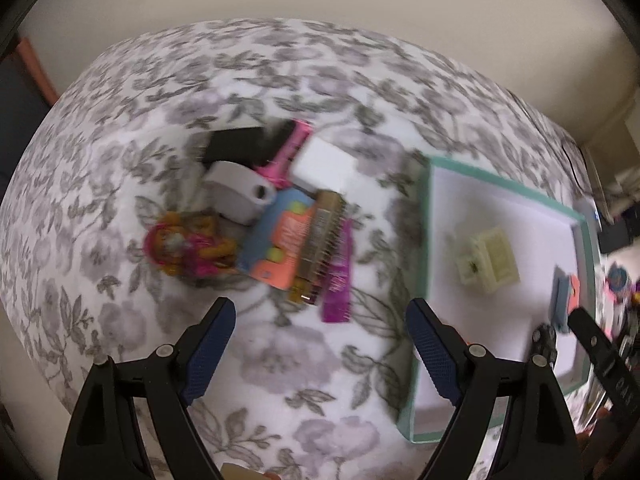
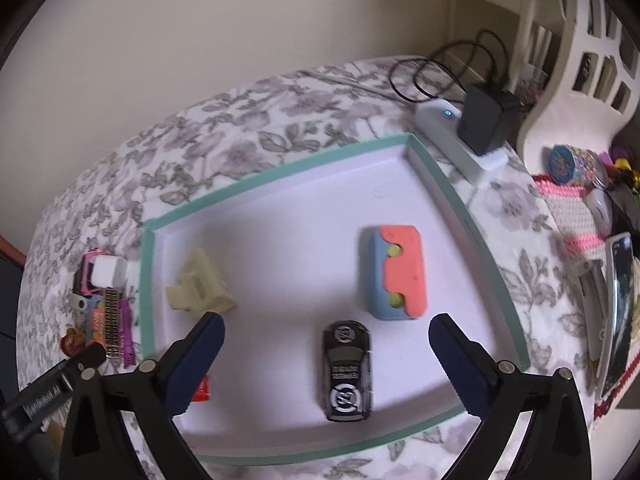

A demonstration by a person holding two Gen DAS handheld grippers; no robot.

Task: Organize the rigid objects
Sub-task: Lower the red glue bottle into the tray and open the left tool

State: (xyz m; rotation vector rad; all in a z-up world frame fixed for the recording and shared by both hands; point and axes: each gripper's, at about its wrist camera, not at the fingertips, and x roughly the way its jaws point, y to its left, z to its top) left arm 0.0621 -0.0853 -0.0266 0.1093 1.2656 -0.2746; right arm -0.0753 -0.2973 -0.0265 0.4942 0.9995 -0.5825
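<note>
Hovering over the tray, the right gripper has its jaws spread wide, empty, the black toy car lying between them. Beyond sit a blue-and-orange block and cream piece. The left gripper, jaws spread and empty, faces the pile of toys on the floral desk.

A plain cream wall stood behind the counter, which wore a grey floral cloth, and a white cut-out chair back rose at its right.
</note>
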